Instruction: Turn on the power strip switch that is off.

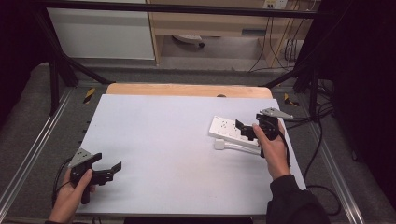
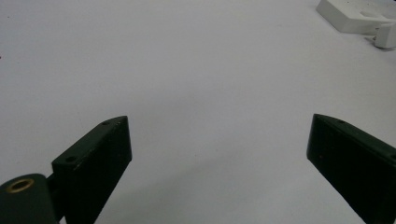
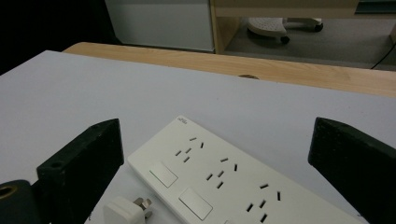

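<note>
My left gripper (image 1: 113,171) low at mat's near-left corner, jaws spread, nothing between, mat (image 1: 163,154) beneath. My right gripper (image 1: 243,127) at right side, jaws spread wide over strip (image 3: 224,182), not touching. White strip flat on mat. Plug (image 3: 125,211) loose just beside strip's near edge. Wood edge (image 1: 187,89) beyond mat.

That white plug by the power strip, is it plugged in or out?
Out. The plug lies on the table beside the power strip, its prongs bare, and the sockets in sight are all empty.

Even overhead light, dark surroundings, soft focus
</note>
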`<state>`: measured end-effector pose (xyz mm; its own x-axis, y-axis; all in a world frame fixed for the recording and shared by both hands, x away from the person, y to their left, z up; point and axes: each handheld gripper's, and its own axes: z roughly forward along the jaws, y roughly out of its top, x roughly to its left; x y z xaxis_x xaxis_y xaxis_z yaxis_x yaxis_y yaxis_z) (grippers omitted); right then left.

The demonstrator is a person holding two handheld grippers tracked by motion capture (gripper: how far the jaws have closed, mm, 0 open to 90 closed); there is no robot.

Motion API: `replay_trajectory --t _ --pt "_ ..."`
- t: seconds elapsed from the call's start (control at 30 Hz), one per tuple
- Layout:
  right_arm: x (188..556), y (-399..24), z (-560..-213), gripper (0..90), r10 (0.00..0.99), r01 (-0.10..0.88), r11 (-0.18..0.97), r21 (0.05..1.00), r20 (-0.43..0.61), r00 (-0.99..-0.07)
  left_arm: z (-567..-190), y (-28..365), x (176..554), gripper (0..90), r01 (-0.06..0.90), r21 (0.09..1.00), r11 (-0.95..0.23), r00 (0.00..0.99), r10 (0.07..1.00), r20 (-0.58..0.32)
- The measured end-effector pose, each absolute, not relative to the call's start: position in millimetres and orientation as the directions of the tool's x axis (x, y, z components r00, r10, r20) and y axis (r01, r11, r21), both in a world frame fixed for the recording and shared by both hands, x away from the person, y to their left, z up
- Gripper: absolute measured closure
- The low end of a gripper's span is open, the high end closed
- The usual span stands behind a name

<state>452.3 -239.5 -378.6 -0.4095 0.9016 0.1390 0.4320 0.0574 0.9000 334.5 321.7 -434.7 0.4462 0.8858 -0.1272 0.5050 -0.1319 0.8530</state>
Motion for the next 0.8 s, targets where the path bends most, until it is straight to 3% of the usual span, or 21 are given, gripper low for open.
replay_trajectory --t 0.8 --pt "389 -289 -378 4.1 0.905 0.357 0.034 0.933 0.123 -0.408 -434 321 334 6.7 0.504 0.854 -0.129 0.446 0.885 -0.13"
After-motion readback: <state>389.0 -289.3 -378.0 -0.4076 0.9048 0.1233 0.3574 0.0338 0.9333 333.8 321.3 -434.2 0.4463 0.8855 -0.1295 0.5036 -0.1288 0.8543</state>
